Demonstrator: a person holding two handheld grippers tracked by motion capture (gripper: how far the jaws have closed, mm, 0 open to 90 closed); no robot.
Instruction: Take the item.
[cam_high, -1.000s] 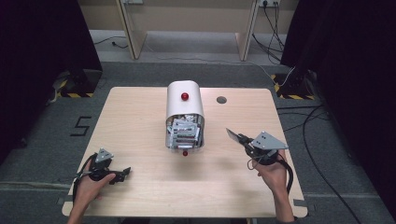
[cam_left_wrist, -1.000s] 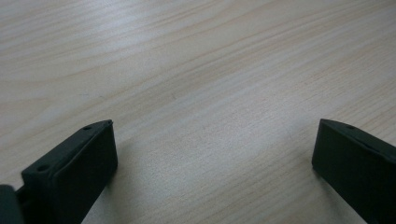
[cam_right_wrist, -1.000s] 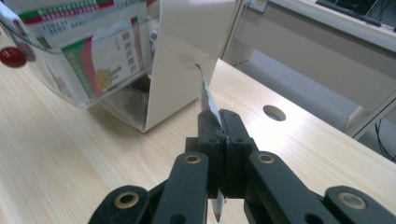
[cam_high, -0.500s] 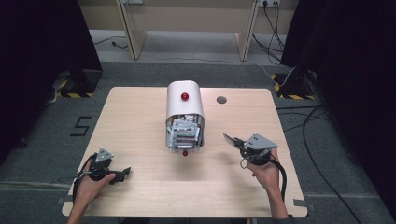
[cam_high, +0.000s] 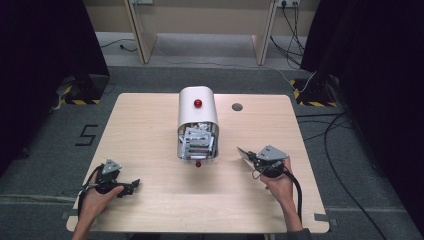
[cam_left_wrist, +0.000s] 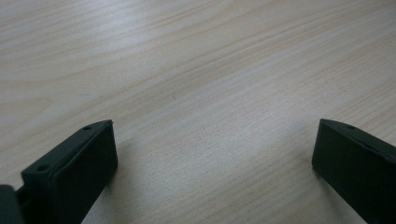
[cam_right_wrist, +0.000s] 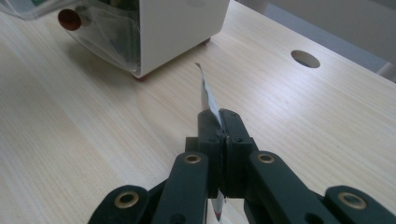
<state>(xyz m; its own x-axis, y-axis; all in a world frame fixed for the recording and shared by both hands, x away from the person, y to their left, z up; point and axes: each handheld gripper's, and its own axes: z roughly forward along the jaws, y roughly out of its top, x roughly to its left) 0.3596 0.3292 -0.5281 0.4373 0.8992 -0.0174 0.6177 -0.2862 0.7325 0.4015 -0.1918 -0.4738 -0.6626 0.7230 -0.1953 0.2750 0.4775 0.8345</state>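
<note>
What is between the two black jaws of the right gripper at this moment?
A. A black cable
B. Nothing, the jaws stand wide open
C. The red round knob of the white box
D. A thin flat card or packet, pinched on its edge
D. In the right gripper view the right gripper has its black jaws closed together on a thin flat card or packet, whose pointed end sticks out toward the white rounded box.

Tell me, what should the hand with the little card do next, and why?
Probably carry the thin card toward the white box. The right gripper is shut on it, held above the table, apart from the box's clear front.
</note>
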